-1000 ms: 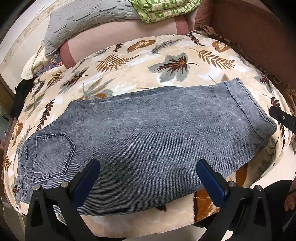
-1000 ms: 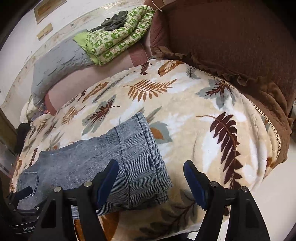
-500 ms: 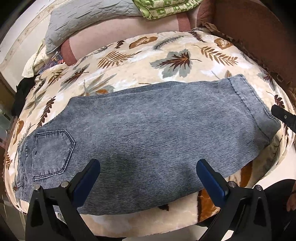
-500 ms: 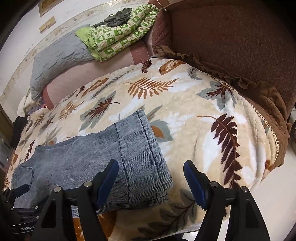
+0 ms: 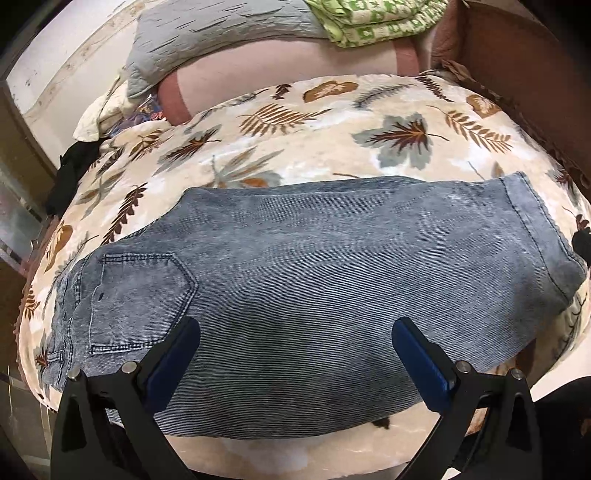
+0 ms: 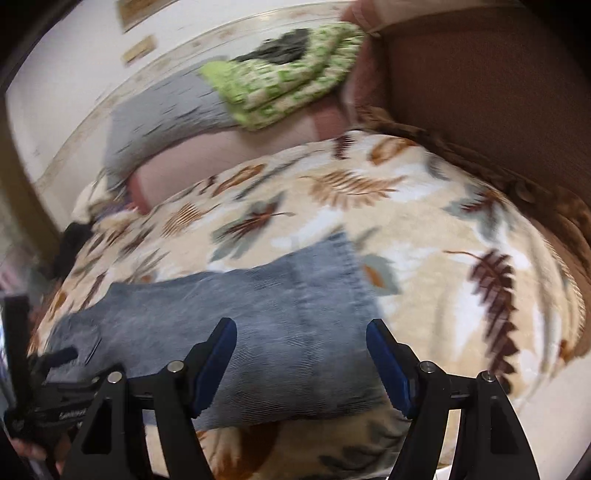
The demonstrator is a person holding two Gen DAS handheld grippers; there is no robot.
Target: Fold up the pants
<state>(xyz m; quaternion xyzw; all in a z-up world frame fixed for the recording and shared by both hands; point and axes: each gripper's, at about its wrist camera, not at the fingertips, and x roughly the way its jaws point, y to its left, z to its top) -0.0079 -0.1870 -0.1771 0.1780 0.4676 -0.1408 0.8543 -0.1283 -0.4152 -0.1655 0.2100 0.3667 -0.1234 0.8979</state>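
Left wrist view: the left gripper [image 5: 295,354], black-framed with blue-padded fingers [image 5: 173,360], is spread wide and holds nothing, poised above the near edge of the faded blue denim pants [image 5: 314,277]. The pants lie flat, folded lengthwise, across a cream plush blanket printed with brown and grey leaves [image 5: 332,122]; the back pocket [image 5: 136,295] lies to the left, the hemmed leg end [image 5: 532,229] to the right. Behind are a grey quilted cover [image 5: 221,33] and a green patterned folded cloth [image 5: 376,18].

Right wrist view (motion-blurred): the right gripper [image 6: 301,363], likewise spread and empty, frames the hem end of the pants [image 6: 258,314]. The left gripper [image 6: 55,402] appears at lower left. A brown upholstered headboard [image 6: 498,92] borders the blanket [image 6: 443,206].
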